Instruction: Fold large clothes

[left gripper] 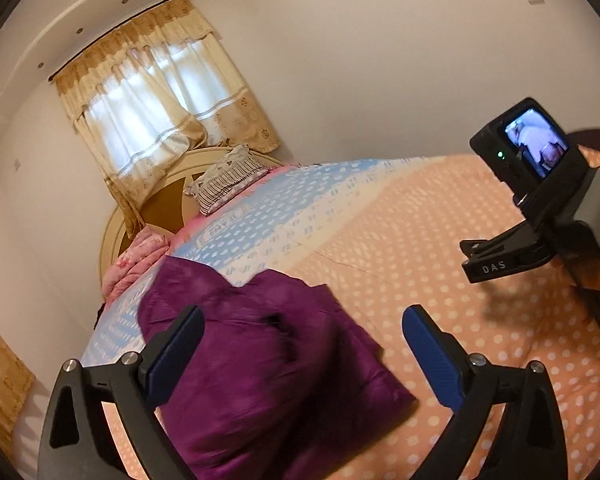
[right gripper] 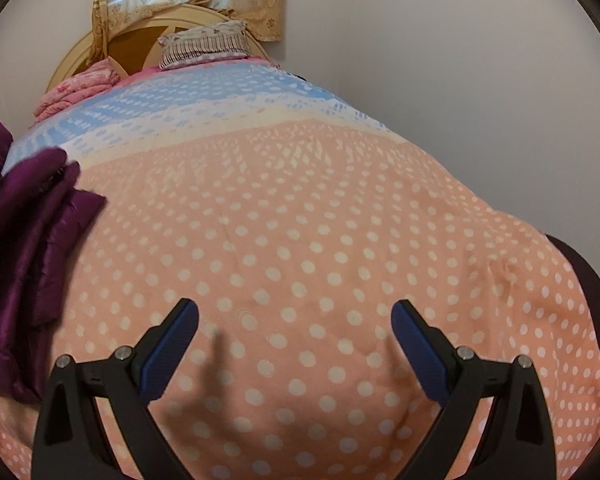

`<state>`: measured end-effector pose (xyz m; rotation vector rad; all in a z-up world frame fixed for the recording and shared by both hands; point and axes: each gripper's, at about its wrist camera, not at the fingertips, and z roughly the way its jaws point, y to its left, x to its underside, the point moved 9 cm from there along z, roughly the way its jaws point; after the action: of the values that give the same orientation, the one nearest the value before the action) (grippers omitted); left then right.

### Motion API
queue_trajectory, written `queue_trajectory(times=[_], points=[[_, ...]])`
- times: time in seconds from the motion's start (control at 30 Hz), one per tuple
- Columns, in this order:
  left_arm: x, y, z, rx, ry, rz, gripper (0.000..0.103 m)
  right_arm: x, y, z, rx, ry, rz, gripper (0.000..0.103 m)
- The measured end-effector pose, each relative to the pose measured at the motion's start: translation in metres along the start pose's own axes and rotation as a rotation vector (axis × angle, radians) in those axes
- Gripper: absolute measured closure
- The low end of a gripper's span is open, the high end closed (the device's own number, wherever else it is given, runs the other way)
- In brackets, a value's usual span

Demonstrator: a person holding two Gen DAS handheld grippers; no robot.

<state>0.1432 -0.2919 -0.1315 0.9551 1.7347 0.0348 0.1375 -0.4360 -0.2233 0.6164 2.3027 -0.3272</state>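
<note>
Your purple garment point(left gripper: 260, 360) is a shiny, quilted piece, bunched into a thick folded bundle with soft creases and one squared corner pointing toward the middle of the bed. It lies on the polka-dot bedspread point(left gripper: 440, 240), close to the side edge of the bed, partly on the blue band and partly on the peach area.

Your left gripper point(left gripper: 304, 356) hangs over that bundle with its blue-padded fingers point(left gripper: 176, 356) spread wide; the cloth shows between them, but the pads are not pressing on it. Your right gripper point(right gripper: 296, 352) also has its fingers well apart, with nothing between them but bare peach bedspread, and its shadow falls on the dots below.

From the left wrist you see the garment nearly whole, plus your right gripper's camera body off to the far side, over the peach part. From the right wrist the garment point(right gripper: 24, 248) shows only as a strip along the picture's edge, its satin sheen clearer there. Both views show the striped pillow point(left gripper: 228, 178), the pink quilt point(left gripper: 132, 264), the round headboard point(right gripper: 80, 52) and the curtain point(left gripper: 152, 92) at the head end.
</note>
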Motion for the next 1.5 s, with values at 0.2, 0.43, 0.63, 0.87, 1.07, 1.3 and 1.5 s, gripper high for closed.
queue_trajectory(times=[0.2, 0.43, 0.63, 0.87, 1.07, 1.3, 1.5], points=[[0.004, 0.06, -0.013, -0.078, -0.006, -0.048, 0.004, -0.037, 0.04, -0.019, -0.076, -0.055, -0.021, 0.004], [0.102, 0.223, 0.049, -0.396, 0.284, -0.382, 0.004, -0.087, 0.133, -0.042, -0.199, -0.121, -0.105, 0.004], [0.177, 0.309, 0.091, -0.554, 0.425, -0.657, 0.004, -0.117, 0.222, -0.047, -0.289, -0.133, -0.17, 0.004], [0.185, 0.29, 0.165, -0.458, 0.49, -0.768, 0.004, -0.101, 0.285, 0.002, -0.318, 0.003, -0.204, 0.036], [0.133, 0.232, 0.176, -0.42, 0.411, -0.625, 0.004, -0.053, 0.236, 0.025, -0.219, 0.07, -0.184, 0.036], [0.084, 0.169, 0.165, -0.426, 0.302, -0.38, 0.004, -0.055, 0.176, 0.005, -0.188, 0.034, -0.047, 0.036], [0.087, 0.178, 0.161, -0.377, 0.334, -0.46, 0.004, -0.111, 0.198, -0.04, -0.24, -0.148, -0.004, 0.049]])
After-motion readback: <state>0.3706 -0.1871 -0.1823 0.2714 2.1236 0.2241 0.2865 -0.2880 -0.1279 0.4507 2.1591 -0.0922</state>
